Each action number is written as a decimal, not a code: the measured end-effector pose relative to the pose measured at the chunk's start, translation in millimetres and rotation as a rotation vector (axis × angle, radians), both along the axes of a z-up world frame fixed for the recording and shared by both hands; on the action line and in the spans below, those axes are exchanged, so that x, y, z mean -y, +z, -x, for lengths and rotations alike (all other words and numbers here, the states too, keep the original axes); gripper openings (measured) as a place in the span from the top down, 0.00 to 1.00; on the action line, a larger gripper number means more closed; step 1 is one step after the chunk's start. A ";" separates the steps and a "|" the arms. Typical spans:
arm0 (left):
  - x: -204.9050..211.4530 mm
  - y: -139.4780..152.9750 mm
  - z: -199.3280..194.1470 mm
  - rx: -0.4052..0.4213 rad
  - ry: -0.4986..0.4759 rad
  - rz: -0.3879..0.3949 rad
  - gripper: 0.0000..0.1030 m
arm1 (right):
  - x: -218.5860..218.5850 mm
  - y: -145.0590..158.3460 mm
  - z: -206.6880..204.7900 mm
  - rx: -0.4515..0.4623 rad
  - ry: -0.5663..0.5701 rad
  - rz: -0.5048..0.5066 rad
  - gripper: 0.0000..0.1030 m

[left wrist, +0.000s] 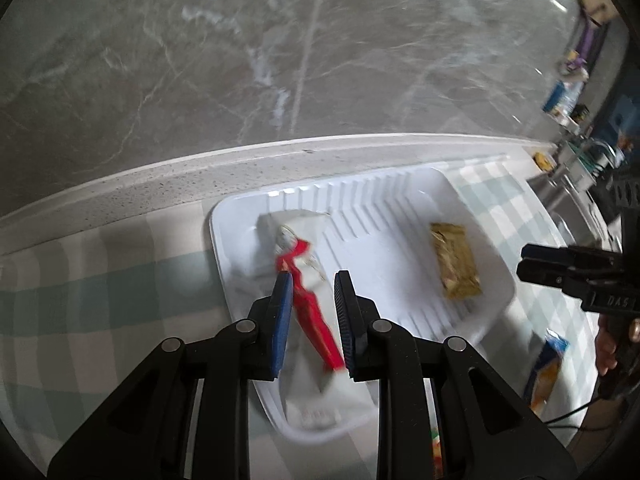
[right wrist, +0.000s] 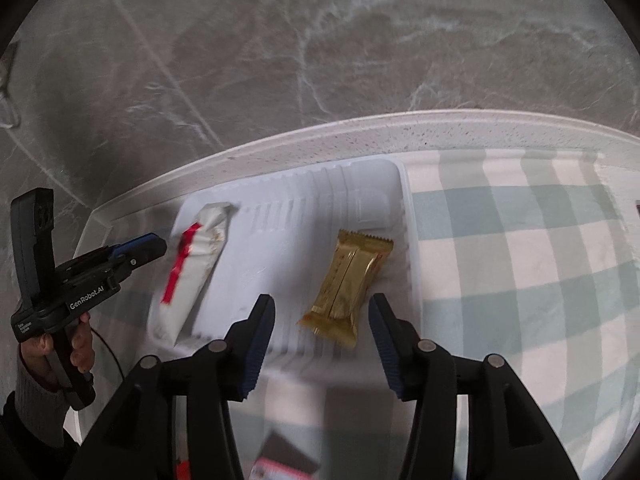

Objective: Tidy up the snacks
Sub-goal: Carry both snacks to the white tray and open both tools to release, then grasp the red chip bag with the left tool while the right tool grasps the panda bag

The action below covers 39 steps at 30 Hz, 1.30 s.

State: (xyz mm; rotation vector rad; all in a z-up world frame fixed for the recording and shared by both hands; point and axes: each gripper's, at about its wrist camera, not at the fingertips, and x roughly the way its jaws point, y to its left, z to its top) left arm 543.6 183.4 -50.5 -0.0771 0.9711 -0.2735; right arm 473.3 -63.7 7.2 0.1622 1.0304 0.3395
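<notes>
White moulded plastic forms the shallow ribbed tray (left wrist: pixel 400 200), which rests on a pale green-and-white checked cloth (left wrist: pixel 80 280) near the speckled edge of the counter (left wrist: pixel 160 176).

Left wrist view: the left gripper (left wrist: pixel 314 316) stands over the near left part of the tray with its blue ribbed pads narrowly parted. A long white wrapper with a red stripe (left wrist: pixel 308 304) lies between them, but motion blur hides whether the pads press on it or merely flank it. The gold snack (left wrist: pixel 456 260), a flat rectangular foil packet, lies apart on the right of the tray. A blue-and-yellow packet (left wrist: pixel 546 372) waits on the cloth outside the tray. The right gripper (left wrist: pixel 528 264) enters from the right edge.

Right wrist view: the right gripper (right wrist: pixel 320 320) is well open and holds nothing; the gold snack (right wrist: pixel 352 280), crimped at both ends, lies flat between and just beyond its fingers. The white wrapper (right wrist: pixel 196 268) lies along the tray's left side, the left gripper (right wrist: pixel 154 246) just beside it, held in a person's hand (right wrist: pixel 76 344).

Risks, as judged: thin glossy film may slip or crumple under a narrow pinch, and the light tray could slide on the cloth if a finger catches its rim.
</notes>
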 end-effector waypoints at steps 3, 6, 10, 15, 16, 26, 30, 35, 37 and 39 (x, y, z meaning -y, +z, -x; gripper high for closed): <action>8.1 8.6 25.5 0.002 -0.043 0.012 0.80 | 1.0 8.3 24.5 0.040 0.003 -0.006 0.47; 15.8 14.2 53.9 -0.006 -0.077 0.028 0.80 | 3.7 14.4 52.3 0.078 0.006 -0.010 0.41; 19.8 25.7 98.8 -0.032 -0.117 0.050 0.80 | 9.5 15.1 91.1 0.098 0.017 -0.013 0.40; 31.7 22.7 152.4 -0.099 -0.157 0.075 0.80 | 18.0 -2.3 139.0 0.067 0.051 -0.072 0.36; 36.0 19.8 166.4 -0.118 -0.161 0.087 0.80 | 17.7 -8.3 148.1 0.052 0.065 -0.085 0.36; 63.4 5.9 243.9 -0.217 -0.163 0.154 0.79 | 8.6 -67.1 194.8 -0.106 0.118 -0.231 0.34; 68.0 0.7 250.8 -0.232 -0.149 0.157 0.79 | 5.2 -80.7 196.3 -0.151 0.115 -0.311 0.34; 72.1 -5.0 238.8 -0.234 -0.127 0.163 0.79 | 2.7 -95.0 192.0 -0.189 0.095 -0.358 0.34; 73.1 -5.9 235.9 -0.235 -0.124 0.159 0.79 | 4.5 -99.1 188.9 -0.201 0.082 -0.378 0.34; 75.3 -6.6 234.6 -0.235 -0.125 0.142 0.79 | 5.8 -102.3 186.4 -0.213 0.071 -0.387 0.34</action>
